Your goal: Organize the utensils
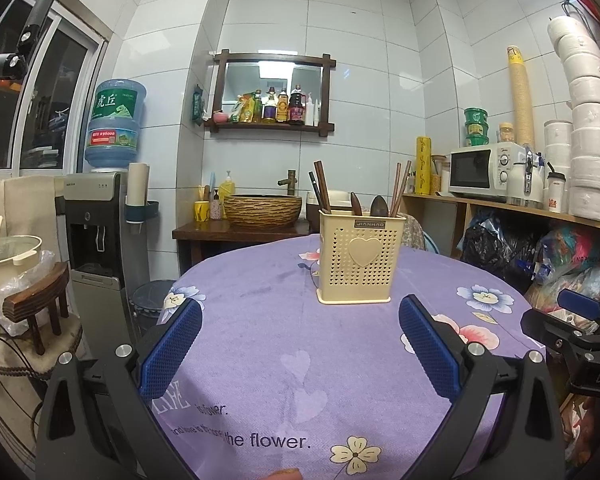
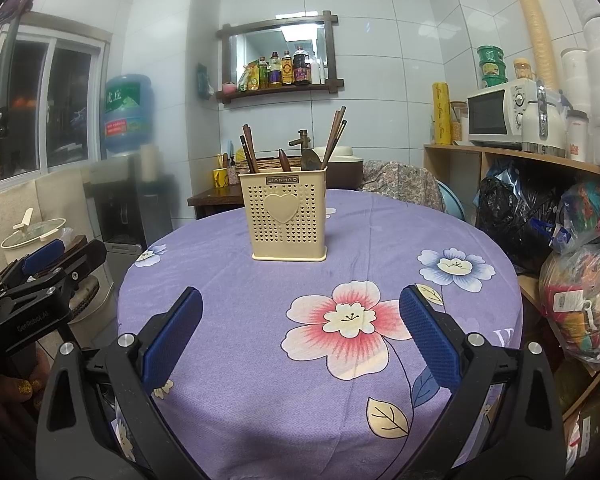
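Note:
A cream perforated utensil holder (image 1: 360, 258) (image 2: 286, 218) with a heart on its front stands upright on the round table's purple flowered cloth (image 1: 260, 320) (image 2: 260, 280). Dark wooden chopsticks (image 1: 322, 186) (image 2: 250, 148) and spoons (image 1: 379, 206) (image 2: 310, 159) stick up out of it. My left gripper (image 1: 300, 344) is open over the near part of the cloth, short of the holder, with nothing between its blue pads. My right gripper (image 2: 300, 336) is open too, over the pink flower print, empty. Each gripper shows at the edge of the other's view.
A water dispenser (image 1: 96, 216) and a pot (image 1: 8, 252) stand left of the table. Behind it are a basin stand (image 1: 262, 210) and a wall shelf with bottles (image 1: 272, 108). Right is a wooden shelf with a microwave (image 1: 486, 174), paper rolls and bags (image 2: 580, 280) beneath.

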Motion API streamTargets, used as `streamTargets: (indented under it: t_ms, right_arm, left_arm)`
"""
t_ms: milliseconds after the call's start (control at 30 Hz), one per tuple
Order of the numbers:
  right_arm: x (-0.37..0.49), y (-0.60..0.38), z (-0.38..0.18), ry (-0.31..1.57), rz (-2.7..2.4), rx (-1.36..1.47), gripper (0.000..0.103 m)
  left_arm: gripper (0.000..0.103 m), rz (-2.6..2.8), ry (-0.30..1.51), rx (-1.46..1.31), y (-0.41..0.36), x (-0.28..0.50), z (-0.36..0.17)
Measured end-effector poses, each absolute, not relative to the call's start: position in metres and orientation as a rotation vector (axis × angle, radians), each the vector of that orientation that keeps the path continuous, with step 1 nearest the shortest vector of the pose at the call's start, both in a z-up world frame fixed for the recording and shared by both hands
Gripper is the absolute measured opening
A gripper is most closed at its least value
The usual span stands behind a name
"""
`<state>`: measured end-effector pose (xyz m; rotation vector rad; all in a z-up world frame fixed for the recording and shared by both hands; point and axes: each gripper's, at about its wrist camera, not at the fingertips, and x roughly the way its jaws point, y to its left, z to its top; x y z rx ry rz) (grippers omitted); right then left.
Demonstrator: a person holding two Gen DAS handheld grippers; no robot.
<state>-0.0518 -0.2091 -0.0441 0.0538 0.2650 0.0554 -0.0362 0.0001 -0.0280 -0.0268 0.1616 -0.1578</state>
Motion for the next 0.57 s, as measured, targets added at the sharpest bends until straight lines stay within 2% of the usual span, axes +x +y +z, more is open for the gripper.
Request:
streamTargets:
  t_ms: [567]
  right_arm:
    - [-0.0520, -0.2088, -0.0447, 0.268, 0.055, 0.058, 0.097]
  left_arm:
    - [0.098, -0.144, 0.192, -0.051, 0.0028, -0.0320, -0.0253]
